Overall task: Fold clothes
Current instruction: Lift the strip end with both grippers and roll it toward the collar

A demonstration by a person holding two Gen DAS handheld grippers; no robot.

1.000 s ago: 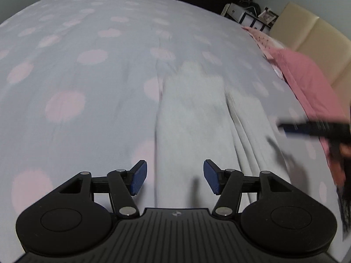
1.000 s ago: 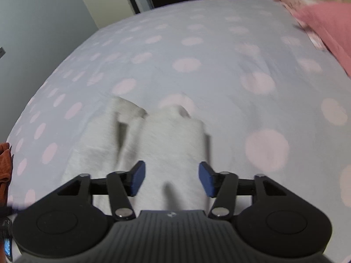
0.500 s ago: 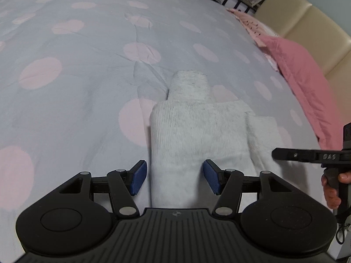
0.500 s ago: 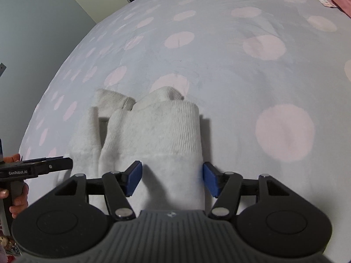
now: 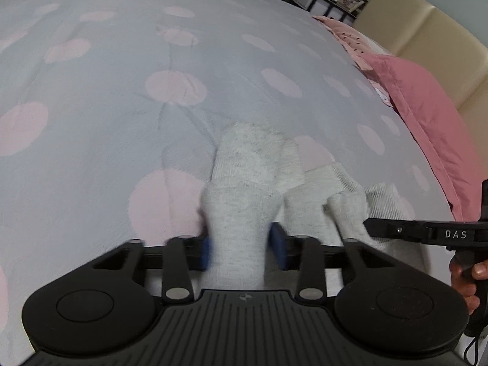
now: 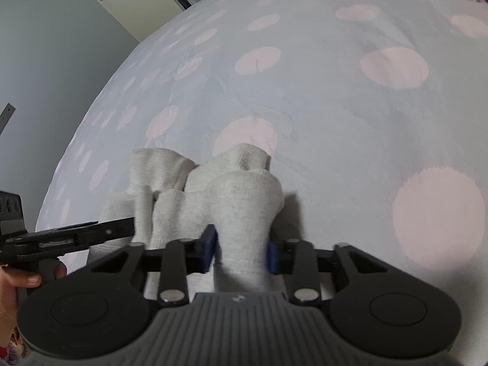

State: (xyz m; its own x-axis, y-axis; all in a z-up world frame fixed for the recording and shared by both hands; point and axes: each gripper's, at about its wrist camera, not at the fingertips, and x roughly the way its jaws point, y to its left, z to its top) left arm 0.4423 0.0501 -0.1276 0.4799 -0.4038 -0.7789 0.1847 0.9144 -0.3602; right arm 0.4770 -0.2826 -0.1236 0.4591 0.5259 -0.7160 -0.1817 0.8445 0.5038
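A light grey knit garment point(image 5: 253, 177) lies bunched on the bed, folded into a narrow stack. My left gripper point(image 5: 242, 248) is closing on its near left corner, and the blue pads squeeze the cloth into a ridge. In the right wrist view the same garment point(image 6: 213, 189) fills the lower middle. My right gripper point(image 6: 241, 251) is closing on the near right corner, with the fabric pinched between its blue pads. Each gripper shows in the other's view: the right one point(image 5: 421, 231) at the right edge, the left one point(image 6: 76, 235) at the left edge.
The bed cover point(image 5: 152, 61) is pale grey with pink dots. A pink pillow point(image 5: 427, 103) and a beige headboard point(image 5: 427, 30) lie at the right in the left wrist view. A person's hand point(image 5: 463, 277) holds the other gripper's handle. A grey wall point(image 6: 45, 45) stands beyond the bed's left side.
Both grippers moved down onto the garment's near edge and their jaws narrowed from wide apart to pinching the cloth. The fabric has bunched up between the pads.
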